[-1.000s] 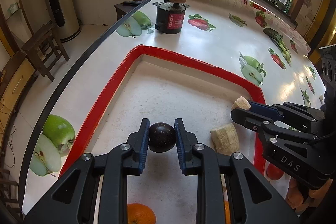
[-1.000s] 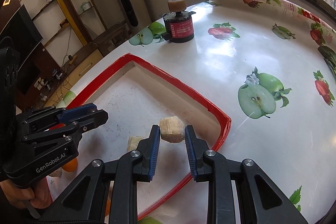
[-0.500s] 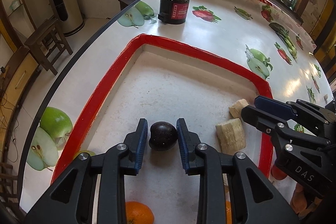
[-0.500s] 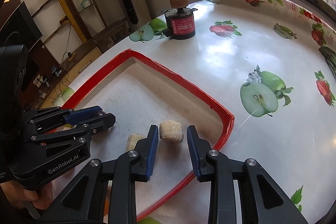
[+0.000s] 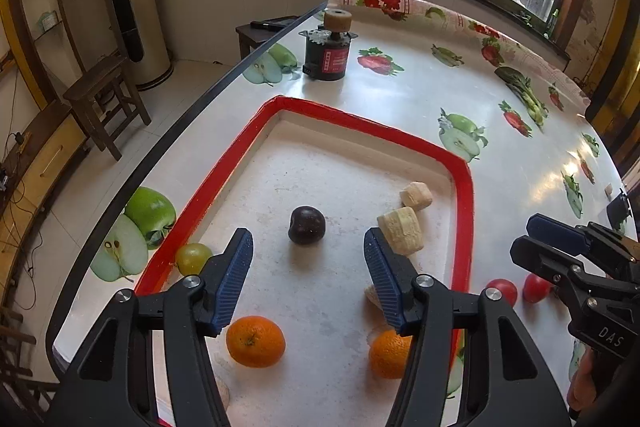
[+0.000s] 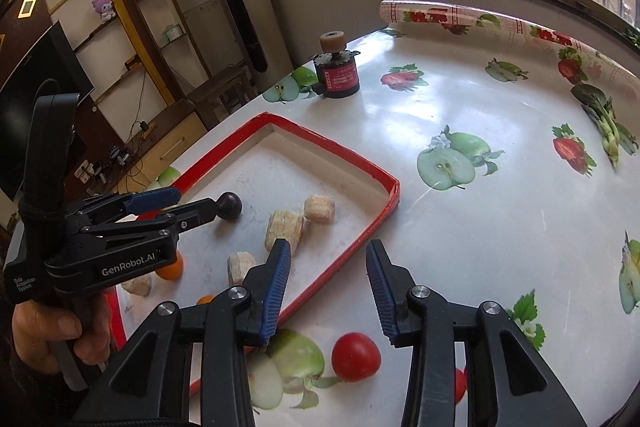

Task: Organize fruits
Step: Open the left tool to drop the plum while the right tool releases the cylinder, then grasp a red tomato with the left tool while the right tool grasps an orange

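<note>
A red-rimmed tray (image 5: 464, 187) (image 6: 394, 187) holds a dark plum (image 5: 307, 225) (image 6: 230, 206), several banana pieces (image 5: 400, 229) (image 6: 285, 227) and two oranges (image 5: 256, 341). My left gripper (image 5: 308, 275) is open and empty, just behind the plum. My right gripper (image 6: 328, 287) is open and empty, over the tray's right rim. A red tomato (image 6: 355, 357) (image 5: 502, 291) lies on the table below the right gripper. A second tomato (image 5: 536, 287) lies beside it. A green grape (image 5: 193, 258) sits by the tray's left rim.
A black motor with a red label (image 5: 329, 53) (image 6: 335, 75) stands at the table's far side. The table's left edge (image 5: 160, 147) drops to the floor, where a wooden stool (image 5: 104, 99) stands. The tablecloth has printed fruit pictures.
Both grippers opened and pulled back. The left let go of the plum, which now rests in the tray. The right let go of a banana piece, which lies in the tray.
</note>
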Action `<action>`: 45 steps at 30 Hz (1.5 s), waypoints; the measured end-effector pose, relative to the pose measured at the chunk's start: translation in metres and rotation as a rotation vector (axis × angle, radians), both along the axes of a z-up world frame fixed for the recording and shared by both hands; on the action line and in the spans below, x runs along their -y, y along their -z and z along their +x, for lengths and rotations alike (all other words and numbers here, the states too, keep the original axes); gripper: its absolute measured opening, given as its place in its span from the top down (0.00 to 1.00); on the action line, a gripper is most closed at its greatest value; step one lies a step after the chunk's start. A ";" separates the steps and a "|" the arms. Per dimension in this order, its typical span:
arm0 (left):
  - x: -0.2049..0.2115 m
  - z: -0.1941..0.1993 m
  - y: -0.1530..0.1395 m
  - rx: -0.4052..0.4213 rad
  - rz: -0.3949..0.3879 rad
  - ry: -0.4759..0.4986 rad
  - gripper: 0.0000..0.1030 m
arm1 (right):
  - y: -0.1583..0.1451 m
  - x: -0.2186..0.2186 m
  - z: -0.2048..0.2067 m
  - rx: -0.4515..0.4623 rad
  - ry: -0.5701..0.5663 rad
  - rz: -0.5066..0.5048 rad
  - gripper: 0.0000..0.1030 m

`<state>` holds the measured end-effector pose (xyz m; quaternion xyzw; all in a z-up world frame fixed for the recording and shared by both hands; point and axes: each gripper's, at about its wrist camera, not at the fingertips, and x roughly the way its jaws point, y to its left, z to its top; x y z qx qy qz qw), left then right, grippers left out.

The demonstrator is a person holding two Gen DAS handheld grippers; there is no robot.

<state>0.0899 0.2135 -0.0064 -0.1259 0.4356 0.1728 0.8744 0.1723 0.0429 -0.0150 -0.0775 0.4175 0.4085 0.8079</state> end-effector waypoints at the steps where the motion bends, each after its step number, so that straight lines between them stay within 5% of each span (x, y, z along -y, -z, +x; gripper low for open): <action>1: 0.003 -0.003 -0.003 0.007 0.004 0.002 0.45 | -0.001 0.007 -0.003 0.000 0.008 0.003 0.60; 26: 0.091 -0.044 -0.026 0.063 -0.009 0.123 0.45 | 0.009 0.166 -0.046 -0.023 0.241 0.010 0.57; 45: 0.154 -0.042 -0.011 0.018 -0.037 0.243 0.45 | 0.028 0.213 -0.053 -0.054 0.311 0.013 0.57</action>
